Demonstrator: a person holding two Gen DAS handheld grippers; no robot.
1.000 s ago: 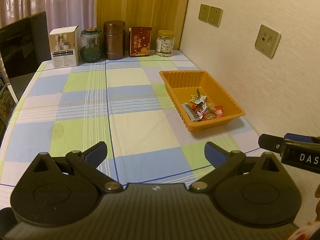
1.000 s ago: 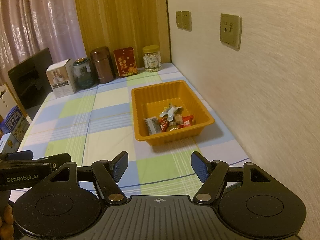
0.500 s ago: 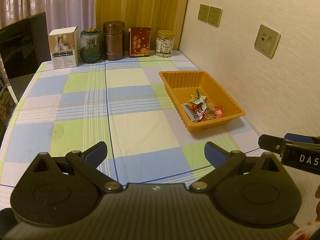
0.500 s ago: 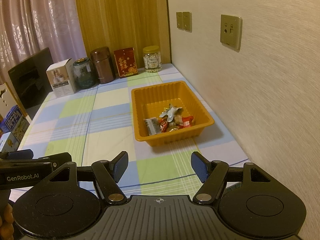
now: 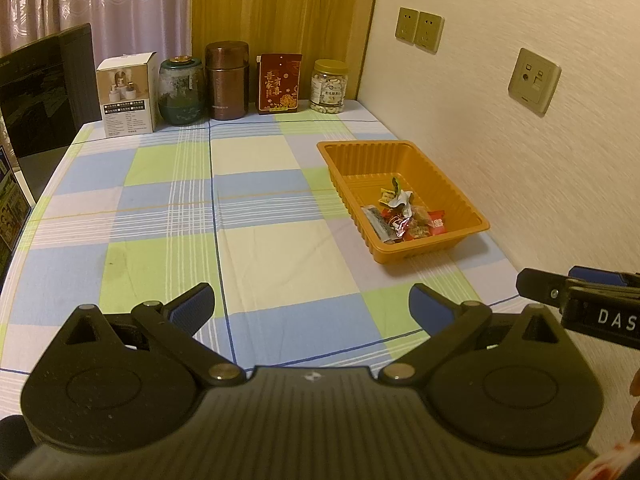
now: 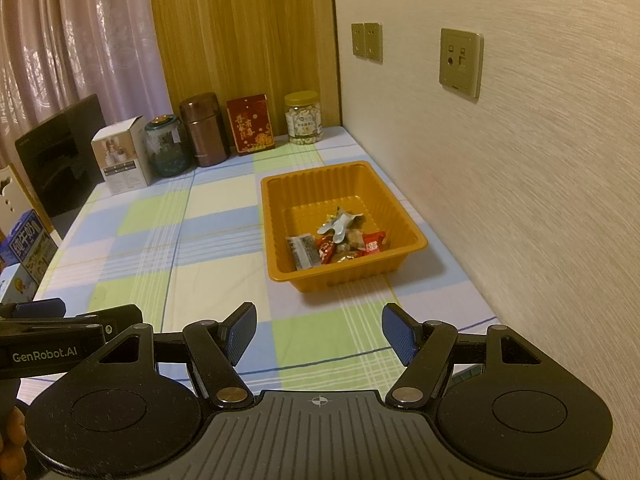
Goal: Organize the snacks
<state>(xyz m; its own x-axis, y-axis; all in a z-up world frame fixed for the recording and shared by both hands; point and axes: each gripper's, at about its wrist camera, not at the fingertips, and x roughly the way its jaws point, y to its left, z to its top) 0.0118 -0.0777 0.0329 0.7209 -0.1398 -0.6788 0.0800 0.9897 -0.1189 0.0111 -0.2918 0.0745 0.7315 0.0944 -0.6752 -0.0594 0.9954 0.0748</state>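
Both your claws, left gripper (image 5: 311, 306) and right gripper (image 6: 319, 333), gape empty; reaching carelessly could shove the orange tray (image 6: 412, 232) and spill the snack packets (image 6: 336, 242).

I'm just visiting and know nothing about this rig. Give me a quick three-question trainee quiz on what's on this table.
1. True or false: the left gripper is holding a snack.
2. Where do the wrapped snacks lie? A) on the tablecloth B) in the orange tray C) in the nut jar
3. Fill in: the right gripper is ____.

Key: 1 false; 2 B; 3 open.
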